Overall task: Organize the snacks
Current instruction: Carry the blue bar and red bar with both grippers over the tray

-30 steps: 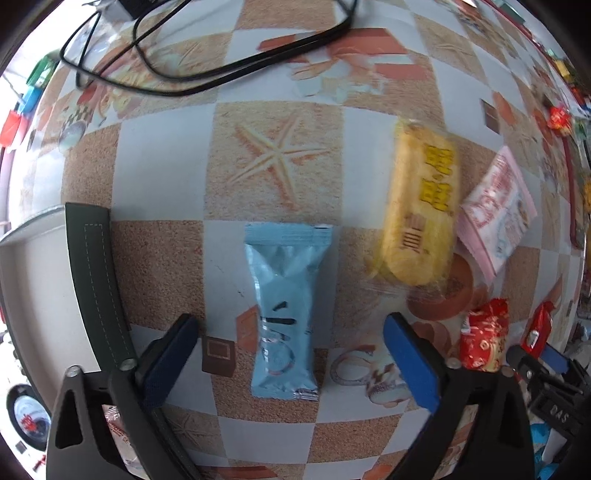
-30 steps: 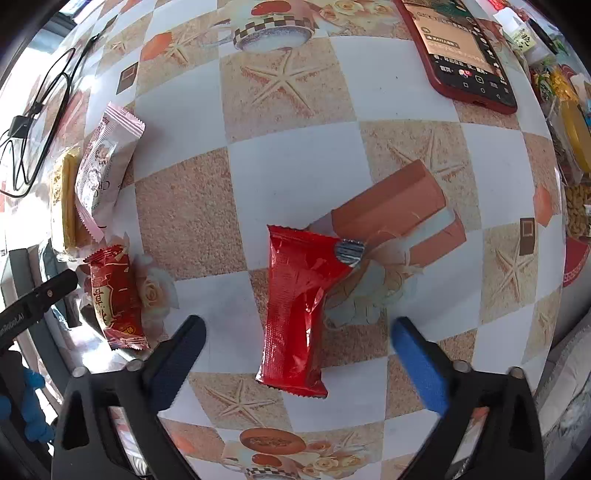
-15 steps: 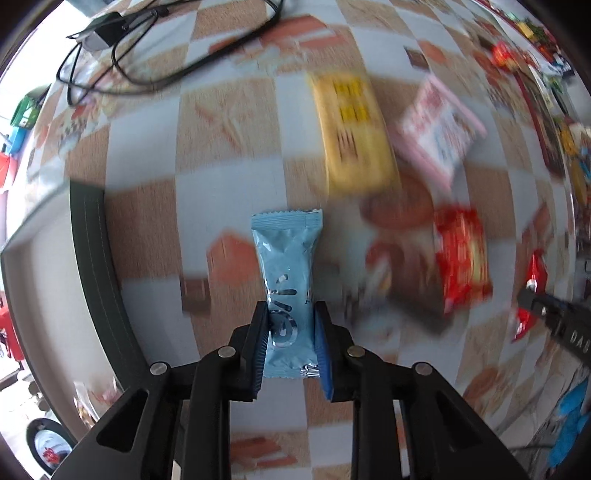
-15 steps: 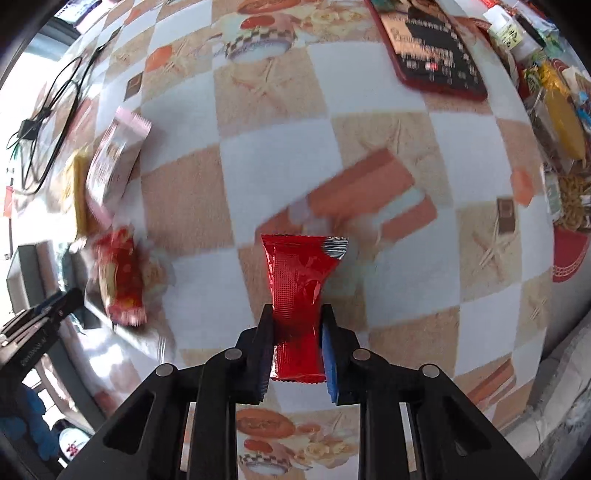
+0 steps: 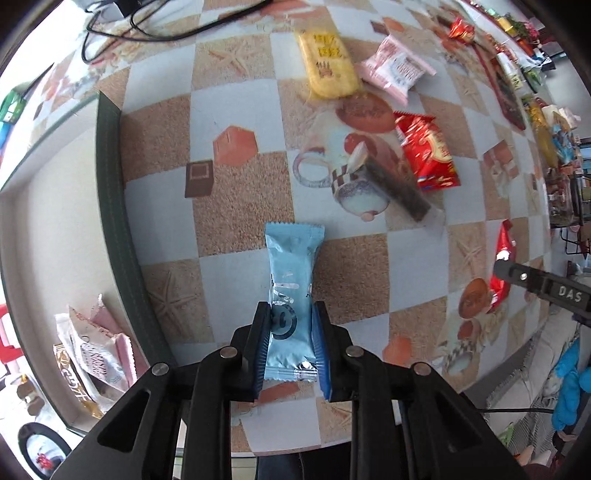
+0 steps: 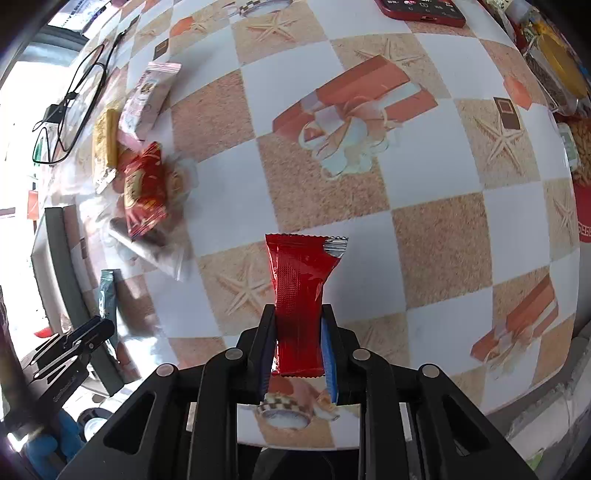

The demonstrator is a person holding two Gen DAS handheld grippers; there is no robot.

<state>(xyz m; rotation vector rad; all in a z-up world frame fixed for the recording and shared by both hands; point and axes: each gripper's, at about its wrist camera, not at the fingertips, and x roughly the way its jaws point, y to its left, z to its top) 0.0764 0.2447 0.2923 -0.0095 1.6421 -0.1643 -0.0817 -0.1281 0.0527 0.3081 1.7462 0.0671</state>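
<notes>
Checkered table [image 5: 236,206] with yellow packet [image 5: 327,64], cable [image 5: 177,35]

Two close downward wrist views along gripper fingers, overlapping on the red patterned packet [image 5: 428,152] [image 6: 143,192].

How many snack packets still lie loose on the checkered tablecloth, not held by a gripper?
4, seen from the left wrist: the yellow rectangular packet, the pink packet beside it, the red printed packet, and the dark stick packet. Others may be hidden.
</notes>
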